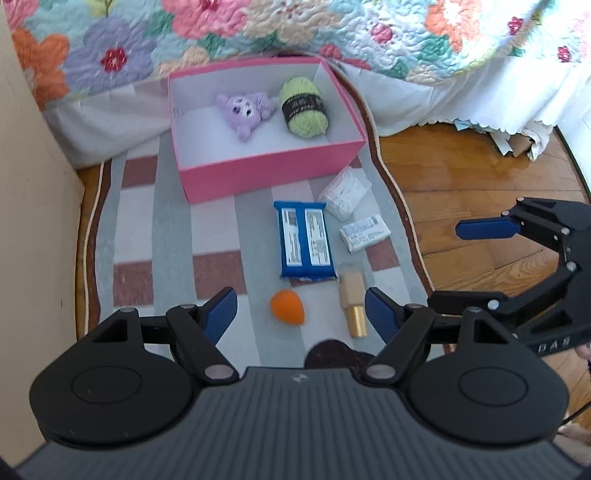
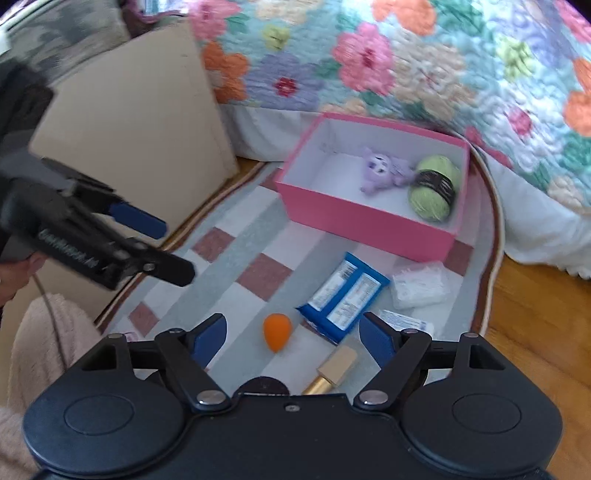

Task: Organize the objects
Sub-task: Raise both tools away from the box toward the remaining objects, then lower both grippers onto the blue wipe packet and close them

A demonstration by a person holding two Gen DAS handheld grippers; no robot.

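Note:
A pink box (image 1: 266,171) (image 2: 362,218) stands on a striped rug and holds a purple plush toy (image 1: 245,110) (image 2: 384,170) and a green yarn ball (image 1: 303,107) (image 2: 434,192). In front of it lie a blue packet (image 1: 304,240) (image 2: 343,295), an orange egg-shaped sponge (image 1: 287,307) (image 2: 277,332), a gold lipstick tube (image 1: 354,304) (image 2: 334,371), a white plastic pack (image 1: 345,192) (image 2: 421,284) and a small white packet (image 1: 365,233) (image 2: 406,319). My left gripper (image 1: 301,317) is open and empty above the sponge. My right gripper (image 2: 293,338) is open and empty, near the sponge and lipstick.
The striped rug (image 1: 173,229) lies on a wooden floor (image 1: 461,177). A bed with a floral quilt (image 1: 295,26) stands behind the box. A beige panel (image 2: 129,129) stands at the left. Paper scraps (image 1: 517,140) lie under the bed's edge.

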